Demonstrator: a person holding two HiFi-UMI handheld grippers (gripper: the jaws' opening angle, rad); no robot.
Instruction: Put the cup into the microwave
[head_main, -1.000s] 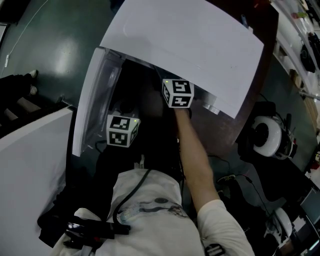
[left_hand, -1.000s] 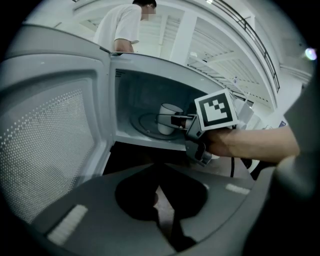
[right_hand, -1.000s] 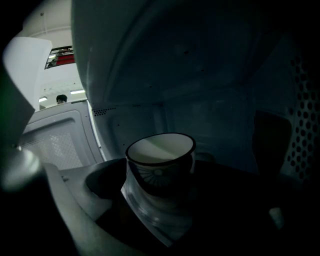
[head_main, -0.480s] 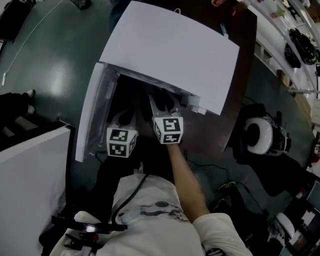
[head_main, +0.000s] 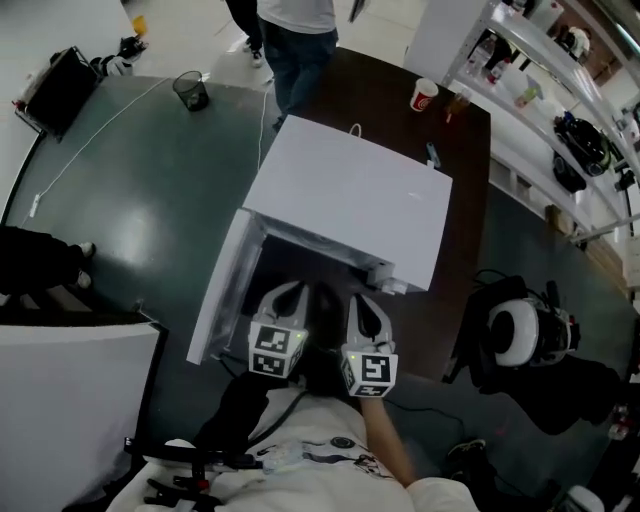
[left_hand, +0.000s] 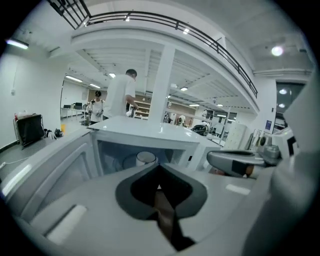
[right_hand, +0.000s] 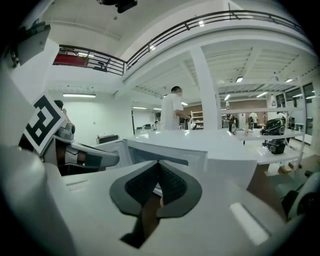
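Note:
The white microwave (head_main: 350, 195) stands on a dark table with its door (head_main: 222, 295) swung open to the left. A white cup (left_hand: 145, 158) stands upright inside the cavity, seen in the left gripper view. My left gripper (head_main: 289, 290) (left_hand: 159, 169) hangs just outside the opening, shut, with nothing in it. To its right my right gripper (head_main: 363, 300) (right_hand: 159, 165) is also outside the opening. Its jaws have just been closing and now stand shut with nothing between them. In the head view the microwave's top hides the cup.
A red-and-white paper cup (head_main: 425, 95) stands on the table's far end. A person (head_main: 295, 35) stands beyond the microwave. White headphones (head_main: 520, 335) lie on a dark chair at the right. Shelves (head_main: 560, 90) run along the far right, and a bin (head_main: 190, 90) is on the floor.
Both grippers have drawn back out of the microwave and risen. The right one, earlier deep in the cavity, now sits beside the left, outside the opening. The head view has pulled back.

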